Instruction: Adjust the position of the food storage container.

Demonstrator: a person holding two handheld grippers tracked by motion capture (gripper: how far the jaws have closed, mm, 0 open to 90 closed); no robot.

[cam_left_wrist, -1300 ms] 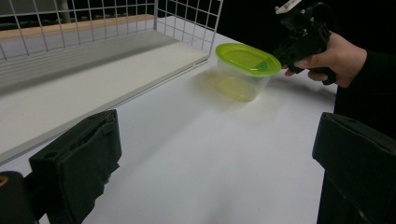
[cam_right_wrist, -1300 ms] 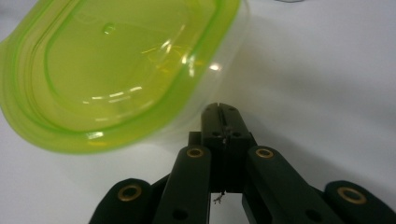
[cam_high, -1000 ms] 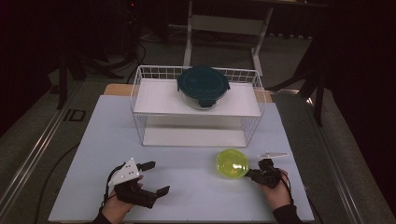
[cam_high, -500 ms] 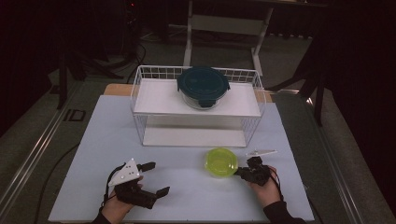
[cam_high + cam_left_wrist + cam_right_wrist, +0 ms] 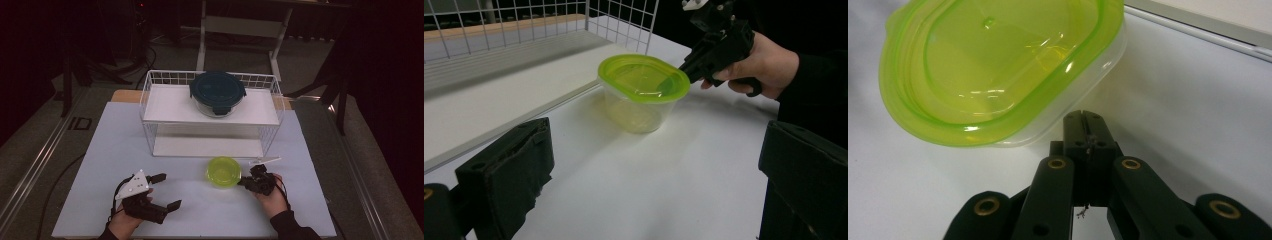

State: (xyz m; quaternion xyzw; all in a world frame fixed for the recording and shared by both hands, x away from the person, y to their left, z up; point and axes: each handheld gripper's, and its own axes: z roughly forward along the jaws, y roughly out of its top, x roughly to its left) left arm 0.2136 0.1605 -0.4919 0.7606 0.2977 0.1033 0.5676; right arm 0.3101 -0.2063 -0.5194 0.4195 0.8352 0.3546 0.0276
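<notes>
The right gripper point(image 5: 248, 181) has its jaws pressed together with nothing between them, their tips touching the side of a clear container with a yellow-green lid point(image 5: 223, 171) that stands upright on the white table point(image 5: 300, 200) just in front of the wire rack point(image 5: 150, 115). The left gripper point(image 5: 165, 192) rests low at the table's near left, well apart from the container, its jaws spread wide and empty. On the rack's upper shelf, farther back, sits a glass bowl with a dark teal lid point(image 5: 217, 90).
</notes>
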